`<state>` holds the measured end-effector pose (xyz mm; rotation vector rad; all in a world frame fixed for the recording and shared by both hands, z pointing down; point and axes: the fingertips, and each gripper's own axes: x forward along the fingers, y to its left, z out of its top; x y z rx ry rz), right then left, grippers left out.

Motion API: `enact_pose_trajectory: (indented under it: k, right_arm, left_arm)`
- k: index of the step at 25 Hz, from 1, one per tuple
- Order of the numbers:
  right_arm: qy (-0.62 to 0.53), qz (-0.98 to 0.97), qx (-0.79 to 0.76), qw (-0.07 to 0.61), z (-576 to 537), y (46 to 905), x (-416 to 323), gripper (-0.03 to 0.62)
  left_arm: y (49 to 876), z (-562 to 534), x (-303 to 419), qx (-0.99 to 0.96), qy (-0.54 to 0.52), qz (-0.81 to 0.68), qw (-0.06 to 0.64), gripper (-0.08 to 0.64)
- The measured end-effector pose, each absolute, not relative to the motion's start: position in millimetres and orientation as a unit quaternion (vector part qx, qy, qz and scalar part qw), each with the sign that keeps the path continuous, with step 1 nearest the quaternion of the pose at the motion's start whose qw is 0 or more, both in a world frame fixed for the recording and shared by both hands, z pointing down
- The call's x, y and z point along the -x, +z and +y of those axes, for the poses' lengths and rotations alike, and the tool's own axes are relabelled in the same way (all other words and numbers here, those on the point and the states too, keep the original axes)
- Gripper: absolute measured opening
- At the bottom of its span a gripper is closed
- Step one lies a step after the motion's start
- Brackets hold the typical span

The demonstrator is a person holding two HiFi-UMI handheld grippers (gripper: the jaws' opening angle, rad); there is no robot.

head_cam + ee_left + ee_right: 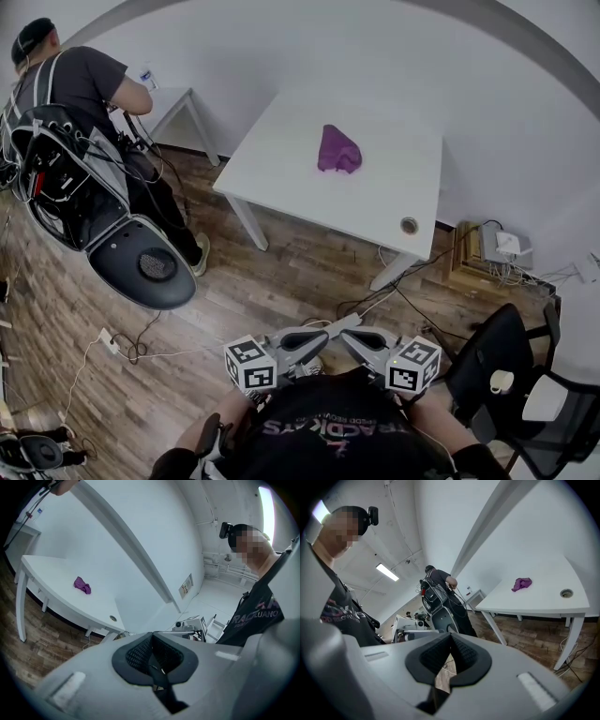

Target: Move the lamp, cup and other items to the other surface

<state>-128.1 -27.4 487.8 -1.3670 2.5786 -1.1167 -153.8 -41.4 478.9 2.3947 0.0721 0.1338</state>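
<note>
Holds left gripper (pixel 302 345) and right gripper (pixel 367 343) side by side near the chest, jaws of each pressed together on nothing, with purple cloth (pixel 338 150) lying far off on the white counter (pixel 394 192)

Two tables: large white table (pixel 375 197) far centre, small white table (pixel 173 97) far left. One purple cloth (pixel 338 150). One cable hole (pixel 409 225). Two grippers near: left gripper (pixel 151 641), right gripper (pixel 451 639). One other person (pixel 84 84) far left. One black chair (pixel 492 361) near right.
</note>
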Motion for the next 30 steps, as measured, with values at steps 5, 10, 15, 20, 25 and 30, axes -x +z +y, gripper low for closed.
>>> enact_pose_trajectory:
  k: [5,10,15,20,25,30]
  right_arm:
    - [-0.355,0.824,0.441,0.007,-27.5,486.2,129.7,0.006]
    - [-0.352,0.822,0.447,0.007,-27.9,482.9,129.2,0.006]
    - [-0.341,0.825,0.451,-0.004,-27.3,480.4,133.0,0.014]
    - [-0.344,0.810,0.474,-0.003,-21.6,484.3,117.3,0.041]
    - [-0.360,0.793,0.491,0.004,-28.3,488.7,87.3,0.081]
    - [-0.354,0.803,0.479,-0.003,-60.0,487.5,61.0,0.098]
  left_arm:
    - [476.0,-42.1,156.9,-0.930,0.044,0.029,0.363,0.000]
    - [469.6,-35.9,155.3,-0.934,0.037,0.052,0.351,0.000]
    - [469.4,-31.7,157.3,-0.932,0.034,0.066,0.355,0.002]
    - [482.4,-22.7,146.1,-0.921,0.044,0.071,0.381,0.000]
    - [485.9,-27.8,133.1,-0.915,0.045,0.062,0.395,0.000]
    - [480.0,-46.5,124.9,-0.918,0.028,0.021,0.395,0.000]
